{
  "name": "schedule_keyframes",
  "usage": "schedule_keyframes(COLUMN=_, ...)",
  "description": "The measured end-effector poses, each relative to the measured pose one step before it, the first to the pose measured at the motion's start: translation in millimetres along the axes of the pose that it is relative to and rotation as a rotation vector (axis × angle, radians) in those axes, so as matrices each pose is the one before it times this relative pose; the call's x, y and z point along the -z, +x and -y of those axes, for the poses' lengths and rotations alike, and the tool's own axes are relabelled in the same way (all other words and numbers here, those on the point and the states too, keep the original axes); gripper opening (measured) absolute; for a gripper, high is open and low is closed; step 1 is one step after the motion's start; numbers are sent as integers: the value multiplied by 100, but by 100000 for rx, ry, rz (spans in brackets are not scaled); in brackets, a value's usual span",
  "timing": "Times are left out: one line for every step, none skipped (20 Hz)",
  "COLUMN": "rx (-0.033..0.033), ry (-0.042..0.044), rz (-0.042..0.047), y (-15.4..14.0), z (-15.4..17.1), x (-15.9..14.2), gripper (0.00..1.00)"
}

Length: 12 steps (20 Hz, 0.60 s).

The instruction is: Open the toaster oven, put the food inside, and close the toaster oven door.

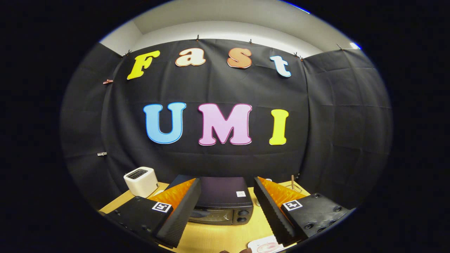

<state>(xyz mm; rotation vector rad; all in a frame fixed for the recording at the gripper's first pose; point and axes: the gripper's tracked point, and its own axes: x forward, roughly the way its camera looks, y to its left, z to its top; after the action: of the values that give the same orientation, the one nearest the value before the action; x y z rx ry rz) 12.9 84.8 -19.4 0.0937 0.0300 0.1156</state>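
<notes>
A dark toaster oven [221, 200] stands on the wooden table [218, 237], its door shut, with a glass front and two knobs [242, 215] on its right side. My gripper [226, 211] hovers above and in front of it, open, with nothing between the fingers; the oven shows in the gap between them. A pale plate [265, 245] with pinkish food lies on the table close under the right finger [272, 211], partly hidden by it.
A white slot toaster [141, 181] stands on the table at the back left of the oven. Behind the right finger stands a clear glass holder [294, 186] with a wooden stick in it. Black cloth walls close the booth behind.
</notes>
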Motion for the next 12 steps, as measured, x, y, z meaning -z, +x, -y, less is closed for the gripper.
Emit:
schedule_keyframes(rx=-873, ry=-698, rz=-362, y=562, z=-1279, x=695, gripper=99)
schedule_keyframes(rx=-485, ry=-326, rz=-1019, y=541, z=-939, x=691, gripper=99)
schedule_keyframes(rx=-541, ry=-148, rz=-1548, y=618, z=-1018, x=1077, gripper=98)
schedule_keyframes(rx=-412, ry=-190, rz=-2120, y=675, z=-996, x=1325, gripper=99)
schedule_keyframes(rx=-276, ry=-453, rz=-2071, y=818, z=-794, x=1204, gripper=98)
schedule_keyframes(rx=-334, ry=-951, rz=-1807, y=875, z=-840, x=1143, gripper=98)
schedule_keyframes(rx=-100, ry=-961, rz=-1983, y=948, z=-600, x=1205, gripper=98)
schedule_keyframes(rx=-140, ry=-751, rz=-2300, y=1024, z=-552, x=1346, gripper=98)
schedule_keyframes(rx=-334, ry=-73, rz=-2856, y=922, z=-603, x=1291, gripper=98)
schedule_keyframes(rx=-600, ry=471, rz=-2886, y=943, z=-558, x=1331, gripper=98)
schedule_keyframes(rx=-690, ry=1526, rz=-2649, y=878, z=-550, x=1063, gripper=98)
schedule_keyframes(rx=462, ry=2076, rz=-2890, y=693, z=-201, x=1061, gripper=98)
